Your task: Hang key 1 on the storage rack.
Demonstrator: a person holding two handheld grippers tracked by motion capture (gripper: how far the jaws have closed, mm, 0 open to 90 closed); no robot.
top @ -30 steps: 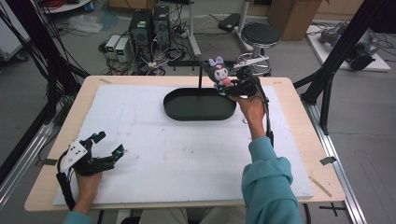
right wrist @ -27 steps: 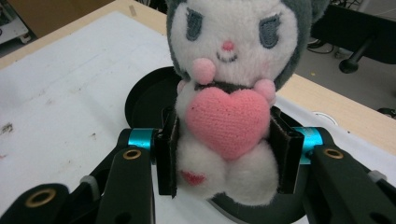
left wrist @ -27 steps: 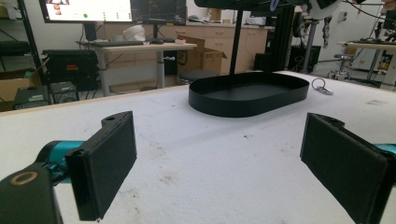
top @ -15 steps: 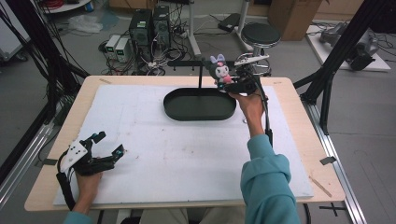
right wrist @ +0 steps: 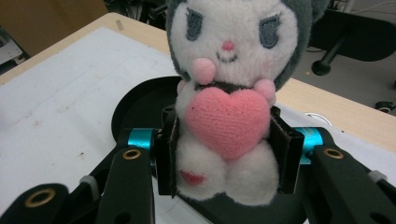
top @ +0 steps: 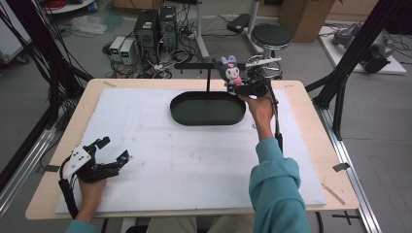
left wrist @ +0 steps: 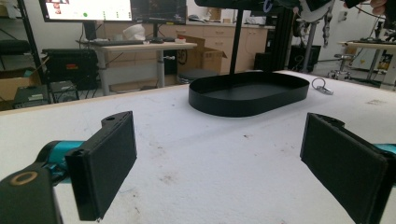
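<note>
right gripper (right wrist: 228, 161) is clamped on the plush (right wrist: 229, 93) at its body, pads pressing both sides, toy upright and facing the camera. plush is held above the far right rim of the tray (top: 207, 108). left gripper (top: 108, 156) rests well short of the tray near the front left, jaws wide apart, nothing between them.

Wide bare mat (top: 194, 160) between the hands — only the black tray (top: 207, 108) and its upright post (top: 209, 77) block the far middle.
</note>
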